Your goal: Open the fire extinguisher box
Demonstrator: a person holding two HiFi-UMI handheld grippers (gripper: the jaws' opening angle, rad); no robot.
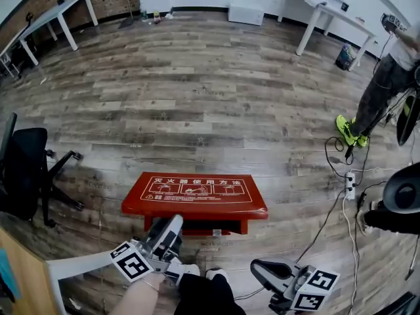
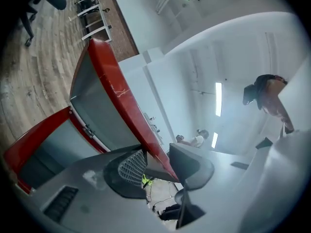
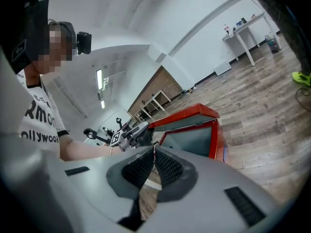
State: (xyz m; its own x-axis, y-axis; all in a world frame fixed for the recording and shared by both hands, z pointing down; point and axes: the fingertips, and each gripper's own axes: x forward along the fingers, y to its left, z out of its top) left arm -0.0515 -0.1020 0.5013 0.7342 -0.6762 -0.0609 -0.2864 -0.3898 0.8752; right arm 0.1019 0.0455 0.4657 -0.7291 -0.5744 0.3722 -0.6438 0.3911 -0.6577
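The red fire extinguisher box (image 1: 195, 192) lies on the wood floor in front of me, white instructions printed on its lid. In the right gripper view the lid (image 3: 182, 114) stands raised above the box's glazed front (image 3: 194, 137). My left gripper (image 1: 167, 233) is at the lid's front edge, left of the middle. In the left gripper view the red lid edge (image 2: 116, 96) runs between the jaws of the left gripper (image 2: 158, 161), which are shut on it. My right gripper (image 1: 264, 272) hangs low to the right of the box; its pads (image 3: 146, 165) meet with nothing between them.
A black office chair (image 1: 23, 169) stands to the left. A power strip with cables (image 1: 350, 184) lies on the floor at the right, near a standing person (image 1: 387, 84). White tables (image 1: 52, 18) stand at the back corners.
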